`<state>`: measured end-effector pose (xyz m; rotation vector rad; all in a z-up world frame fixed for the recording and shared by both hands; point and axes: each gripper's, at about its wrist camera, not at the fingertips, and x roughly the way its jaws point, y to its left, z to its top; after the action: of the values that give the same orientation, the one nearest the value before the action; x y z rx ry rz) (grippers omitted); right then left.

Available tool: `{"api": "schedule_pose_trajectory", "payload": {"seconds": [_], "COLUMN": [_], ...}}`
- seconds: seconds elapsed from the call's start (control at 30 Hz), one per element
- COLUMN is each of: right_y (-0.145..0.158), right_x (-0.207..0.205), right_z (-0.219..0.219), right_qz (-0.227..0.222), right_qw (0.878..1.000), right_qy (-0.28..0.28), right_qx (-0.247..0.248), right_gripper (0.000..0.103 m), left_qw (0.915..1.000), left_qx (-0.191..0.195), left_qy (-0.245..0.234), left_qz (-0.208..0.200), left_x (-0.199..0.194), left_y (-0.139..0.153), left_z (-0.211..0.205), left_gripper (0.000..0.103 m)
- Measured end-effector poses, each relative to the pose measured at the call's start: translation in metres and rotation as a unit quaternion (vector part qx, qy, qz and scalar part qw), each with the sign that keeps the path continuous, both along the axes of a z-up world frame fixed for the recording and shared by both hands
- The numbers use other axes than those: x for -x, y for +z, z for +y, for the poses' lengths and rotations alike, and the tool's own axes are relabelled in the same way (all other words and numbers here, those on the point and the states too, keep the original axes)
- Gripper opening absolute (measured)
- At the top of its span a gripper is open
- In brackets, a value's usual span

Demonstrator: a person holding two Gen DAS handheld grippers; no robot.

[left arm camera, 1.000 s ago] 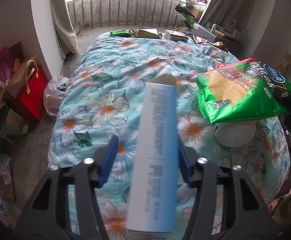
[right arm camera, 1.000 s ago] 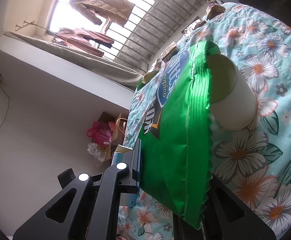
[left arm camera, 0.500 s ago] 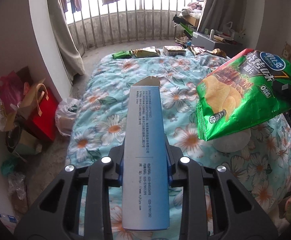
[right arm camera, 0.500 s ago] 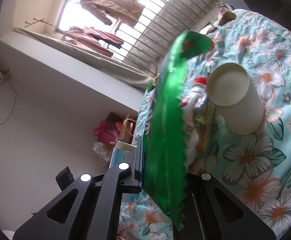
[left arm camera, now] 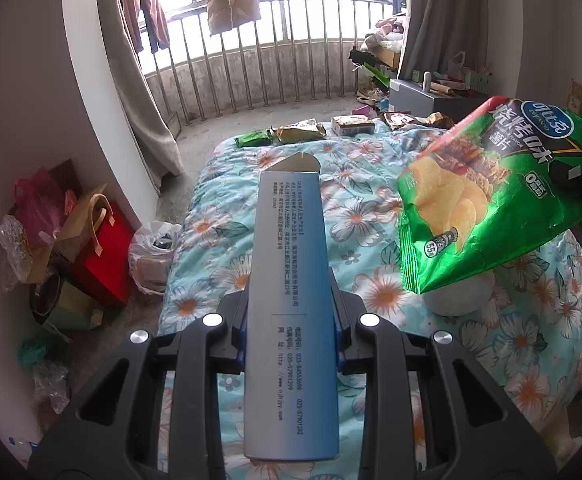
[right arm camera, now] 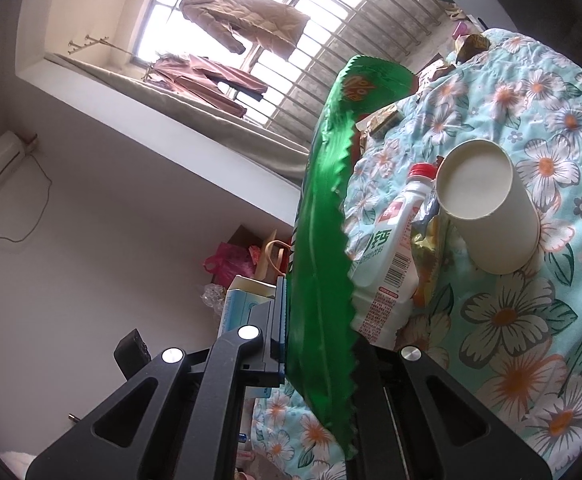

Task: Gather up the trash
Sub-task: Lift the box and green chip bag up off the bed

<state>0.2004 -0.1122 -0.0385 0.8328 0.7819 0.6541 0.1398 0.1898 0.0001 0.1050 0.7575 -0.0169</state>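
Note:
My left gripper [left arm camera: 291,312] is shut on a long blue-and-white carton [left arm camera: 289,300], held up above the floral bedspread [left arm camera: 227,208]. The green chip bag [left arm camera: 487,200] hangs in the air at the right of the left wrist view. My right gripper [right arm camera: 319,344] is shut on that green chip bag [right arm camera: 319,260], seen edge-on. On the bed beside it lie a white paper cup [right arm camera: 491,212], on its side, and a white bottle [right arm camera: 387,248] with a red cap. The carton [right arm camera: 243,304] shows at the left behind the bag.
Several snack wrappers [left arm camera: 299,134] and a small box [left arm camera: 351,125] lie along the bed's far edge. On the floor left of the bed stand a white plastic bag [left arm camera: 151,256], a red paper bag [left arm camera: 103,248] and other clutter. A railing and hanging clothes are behind.
My left gripper closed onto the carton and lifted it off the bed. The right gripper raised the chip bag, uncovering the bottle and more of the cup.

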Motion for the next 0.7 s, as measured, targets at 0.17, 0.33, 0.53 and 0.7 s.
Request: {"api": "schedule_pose_trajectory", "payload": {"seconds": [0.17, 0.33, 0.53, 0.7], "right_y": [0.000, 0.002, 0.002, -0.003], "right_x": [0.008, 0.023, 0.050, 0.075], "right_z": [-0.011, -0.024, -0.047, -0.065], "right_qz": [-0.007, -0.019, -0.040, -0.053], "right_qw": [1.000, 0.999, 0.996, 0.993], "right_qy": [-0.004, -0.012, -0.033, -0.053], "right_qx": [-0.021, -0.044, -0.076, -0.095], "right_gripper": [0.004, 0.004, 0.004, 0.004], "left_qw": [0.9999, 0.9995, 0.9975, 0.9949], "left_qx": [-0.003, 0.002, 0.009, 0.011], "left_qy": [-0.003, -0.013, -0.041, -0.068], "left_qz": [-0.012, -0.030, -0.056, -0.074], "left_x": [0.005, 0.013, 0.025, 0.035], "left_y": [0.009, 0.020, 0.036, 0.046], "left_z": [-0.006, -0.013, -0.023, -0.037], "left_gripper": [0.028, 0.028, 0.028, 0.028]}}
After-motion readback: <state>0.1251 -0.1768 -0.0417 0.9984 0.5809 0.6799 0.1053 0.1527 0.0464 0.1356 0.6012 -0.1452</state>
